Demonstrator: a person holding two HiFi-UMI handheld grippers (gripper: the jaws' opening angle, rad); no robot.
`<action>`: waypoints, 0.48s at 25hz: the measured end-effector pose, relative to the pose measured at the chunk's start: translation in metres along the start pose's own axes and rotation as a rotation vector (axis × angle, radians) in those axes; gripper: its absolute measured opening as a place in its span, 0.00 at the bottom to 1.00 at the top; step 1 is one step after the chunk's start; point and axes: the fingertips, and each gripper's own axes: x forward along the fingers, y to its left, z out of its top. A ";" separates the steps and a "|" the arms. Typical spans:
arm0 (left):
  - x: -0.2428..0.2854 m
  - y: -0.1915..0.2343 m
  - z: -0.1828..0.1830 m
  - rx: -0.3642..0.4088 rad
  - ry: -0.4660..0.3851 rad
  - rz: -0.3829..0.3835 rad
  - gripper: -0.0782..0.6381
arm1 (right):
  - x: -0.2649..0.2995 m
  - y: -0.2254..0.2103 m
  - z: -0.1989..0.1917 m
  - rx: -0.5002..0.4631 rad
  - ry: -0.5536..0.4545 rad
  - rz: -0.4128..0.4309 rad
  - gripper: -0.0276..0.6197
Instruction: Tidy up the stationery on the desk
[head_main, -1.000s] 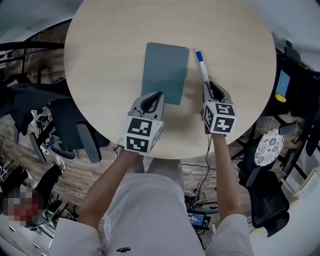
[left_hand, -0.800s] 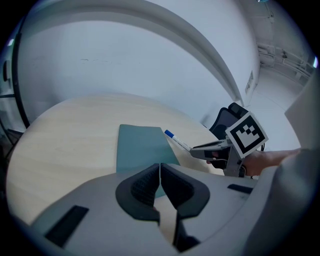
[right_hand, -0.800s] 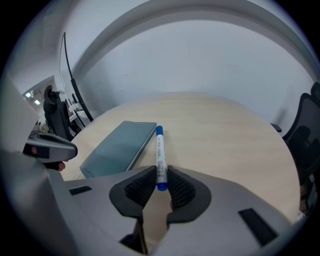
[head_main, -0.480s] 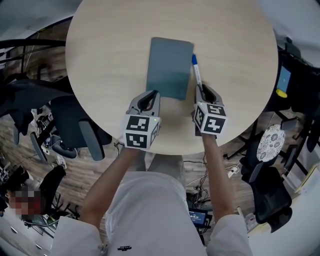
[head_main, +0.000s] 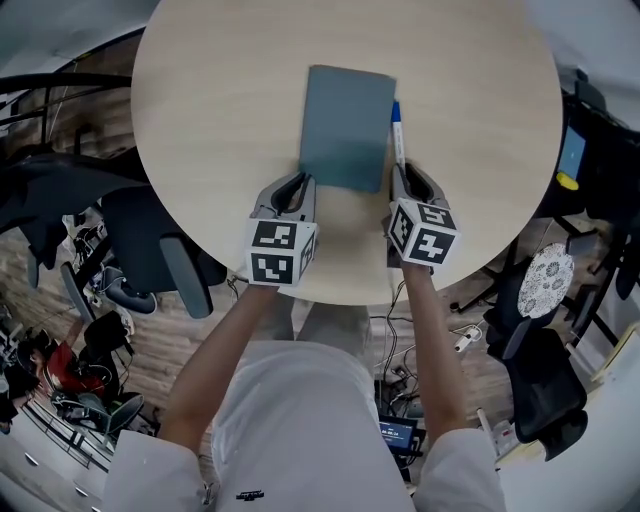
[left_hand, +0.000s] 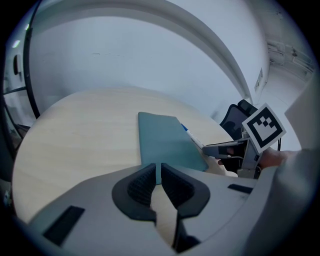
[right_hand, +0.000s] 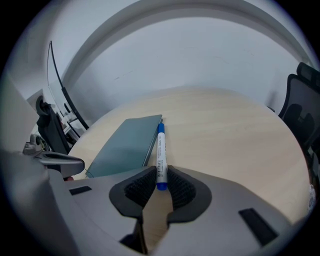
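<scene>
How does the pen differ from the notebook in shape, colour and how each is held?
The pen is a thin white stick with blue ends; the notebook is a wide, flat teal rectangle. The pen is clamped in the right gripper; the notebook's near edge sits in the left gripper. Both run side by side across the table.

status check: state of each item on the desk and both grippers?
notebook: closed, flat on the table.
pen: capped, lying along the notebook's right edge, near end clamped.
left gripper: jaws almost together, nothing between them, tips at the notebook's near edge.
right gripper: shut on the pen.
</scene>
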 end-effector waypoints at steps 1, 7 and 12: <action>0.001 0.001 -0.002 -0.001 0.004 0.002 0.15 | 0.000 0.000 0.000 0.006 -0.001 0.005 0.18; 0.002 0.000 -0.010 -0.027 0.021 0.001 0.15 | -0.006 0.005 0.000 0.059 -0.013 0.077 0.19; 0.003 -0.003 -0.016 -0.036 0.025 -0.023 0.26 | -0.006 0.015 -0.003 0.075 -0.007 0.135 0.24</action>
